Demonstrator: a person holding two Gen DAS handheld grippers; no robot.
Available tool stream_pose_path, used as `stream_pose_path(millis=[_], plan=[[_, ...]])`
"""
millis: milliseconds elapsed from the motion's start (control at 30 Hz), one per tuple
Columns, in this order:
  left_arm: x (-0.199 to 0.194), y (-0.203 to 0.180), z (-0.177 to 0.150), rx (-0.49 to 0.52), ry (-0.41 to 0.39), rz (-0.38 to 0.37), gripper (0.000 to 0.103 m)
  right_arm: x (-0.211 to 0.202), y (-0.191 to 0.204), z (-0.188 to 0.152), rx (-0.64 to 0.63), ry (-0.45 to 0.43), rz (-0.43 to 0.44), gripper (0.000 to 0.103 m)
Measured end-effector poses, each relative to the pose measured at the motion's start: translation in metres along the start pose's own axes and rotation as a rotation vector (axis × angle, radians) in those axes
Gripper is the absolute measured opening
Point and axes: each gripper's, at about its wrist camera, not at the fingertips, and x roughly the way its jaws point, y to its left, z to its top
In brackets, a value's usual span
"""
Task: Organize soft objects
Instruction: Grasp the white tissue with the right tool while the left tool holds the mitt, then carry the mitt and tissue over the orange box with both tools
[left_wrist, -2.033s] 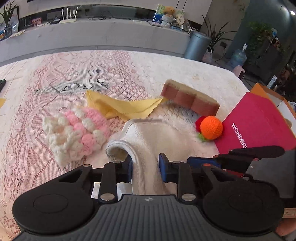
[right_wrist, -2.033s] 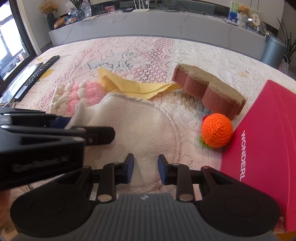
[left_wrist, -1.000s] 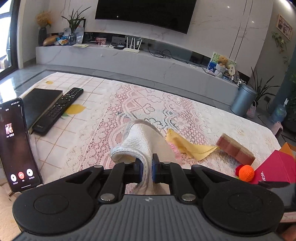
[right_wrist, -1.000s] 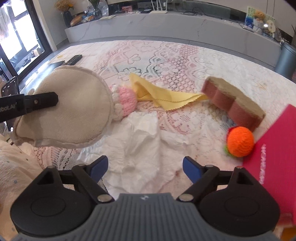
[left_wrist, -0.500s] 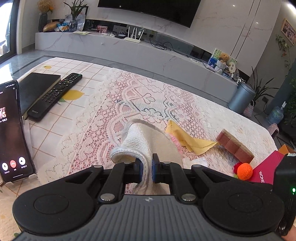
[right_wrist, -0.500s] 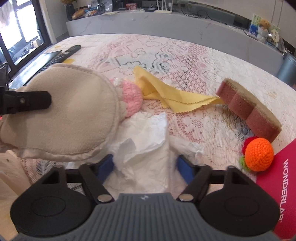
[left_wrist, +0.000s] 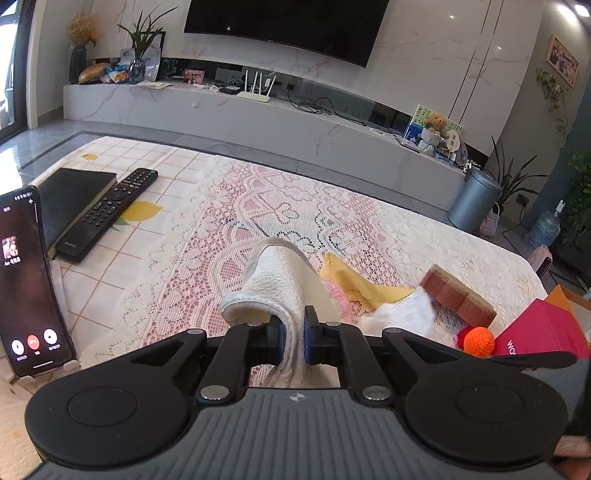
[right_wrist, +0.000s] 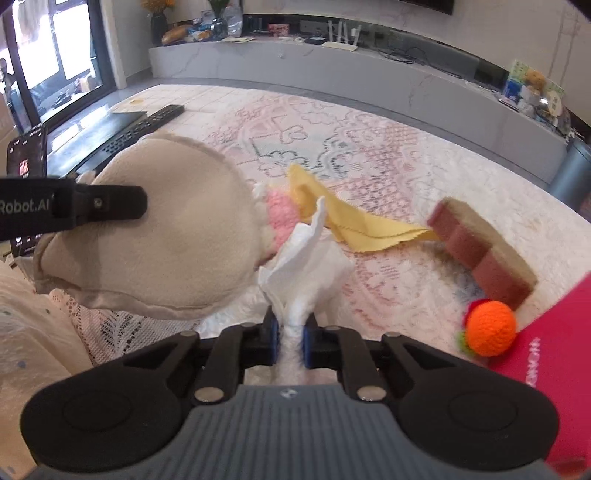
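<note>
Above the pink-and-white lace tablecloth (left_wrist: 207, 266), the left gripper (left_wrist: 293, 334) has its jaws drawn narrow on the rim of a round cream terry-cloth pad (left_wrist: 273, 284), which hangs lifted off the cloth. The right gripper (right_wrist: 290, 334) is pinched tight on a crumpled white paper tissue (right_wrist: 306, 258), whose loose end stands up just beside the pad.

Beyond the tissue lie a pink-and-white crocheted piece (right_wrist: 280, 214), a thin yellow cloth with a zigzag edge (right_wrist: 351, 221) and, to the right of that, a reddish-brown sponge block with a tan top (right_wrist: 484, 247). Near the sponge's close end sits a small orange crocheted ball (right_wrist: 489, 328), touching a magenta box with white lettering (right_wrist: 554, 350).

The table stands in a living room with a long grey marble console (left_wrist: 258, 114) along the far wall.

Only the left wrist view shows the dark wall-mounted television (left_wrist: 284, 26) and the grey metal bin (left_wrist: 474, 203) at the console's right end, and it gives a clear sight of the upright phone (left_wrist: 26, 280), black remote control (left_wrist: 107, 214) and black book (left_wrist: 74, 192) far left of the pad. Only the right wrist view shows the pad's smooth beige face (right_wrist: 173, 240).
</note>
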Motion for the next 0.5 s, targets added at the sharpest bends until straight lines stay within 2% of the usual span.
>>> stream_pose_path(millis=[167, 500], plan=[[-0.018, -0.011, 0.003, 0.026, -0.028, -0.038, 0.010, -0.040, -0.022, -0.003, 0.074, -0.038, 0.016, 0.010], [-0.069, -0.056, -0.001, 0.124, -0.074, -0.129, 0.010, -0.123, -0.041, -0.024, 0.134, -0.128, 0.006, 0.011]])
